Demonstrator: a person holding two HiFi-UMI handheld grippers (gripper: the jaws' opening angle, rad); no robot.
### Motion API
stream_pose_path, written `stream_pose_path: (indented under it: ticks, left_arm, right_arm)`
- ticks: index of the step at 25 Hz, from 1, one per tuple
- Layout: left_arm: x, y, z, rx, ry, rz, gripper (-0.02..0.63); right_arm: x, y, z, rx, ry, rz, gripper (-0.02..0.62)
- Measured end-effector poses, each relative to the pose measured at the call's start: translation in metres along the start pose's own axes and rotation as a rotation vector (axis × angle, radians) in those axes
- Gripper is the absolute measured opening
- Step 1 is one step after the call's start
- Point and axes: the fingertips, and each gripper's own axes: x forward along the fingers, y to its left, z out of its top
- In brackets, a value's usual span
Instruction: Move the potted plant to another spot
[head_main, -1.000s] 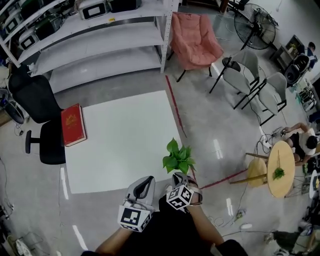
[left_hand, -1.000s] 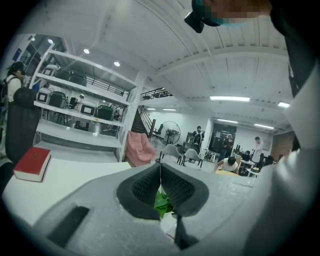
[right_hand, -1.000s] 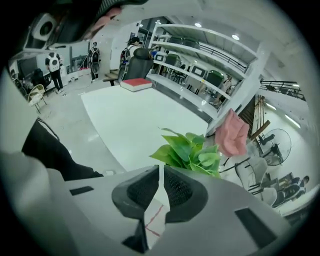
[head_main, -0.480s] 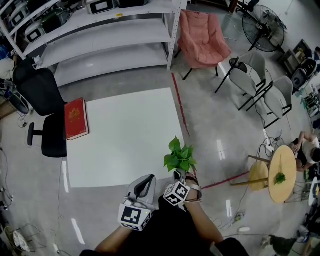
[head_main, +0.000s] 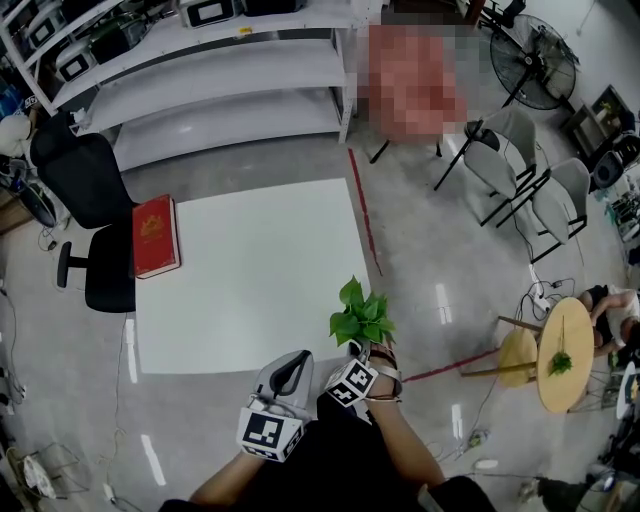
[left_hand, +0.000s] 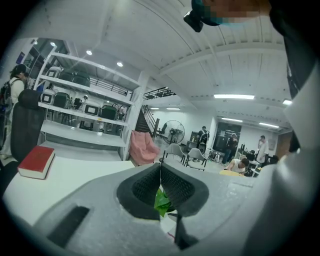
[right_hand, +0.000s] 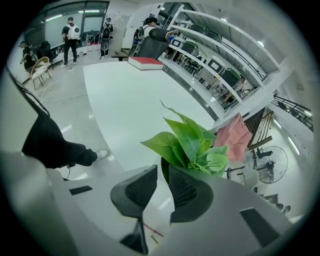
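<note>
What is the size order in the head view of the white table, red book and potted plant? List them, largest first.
1. white table.
2. red book and potted plant: about alike; the plant, in the right claw, sits nearer the camera, so unranked.

White table (head_main: 250, 270) lies bare across mid-frame; red book (head_main: 156, 236) blocks its left edge, potted plant (head_main: 362, 318) crowds lower centre.

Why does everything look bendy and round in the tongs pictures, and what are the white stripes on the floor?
Left gripper view and right gripper view: wide-angle lenses bow the shelves and darken the corners. Head view: the white streaks on the floor are likely lamp glare.
</note>
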Motion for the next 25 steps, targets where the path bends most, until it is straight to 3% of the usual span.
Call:
stream_pose_path:
  ticks: [10,25]
  left_arm:
    - [0.005,0.003,0.001,-0.011,0.005,0.002,0.017]
    - [0.009,0.01,0.002,-0.023,0.002,0.03,0.017]
  right_arm:
    - [0.012,0.0,-0.012,-0.05,0.075,-0.011,0.037]
    - [0.021,-0.003,-0.014,-0.12,0.086,-0.017,0.037]
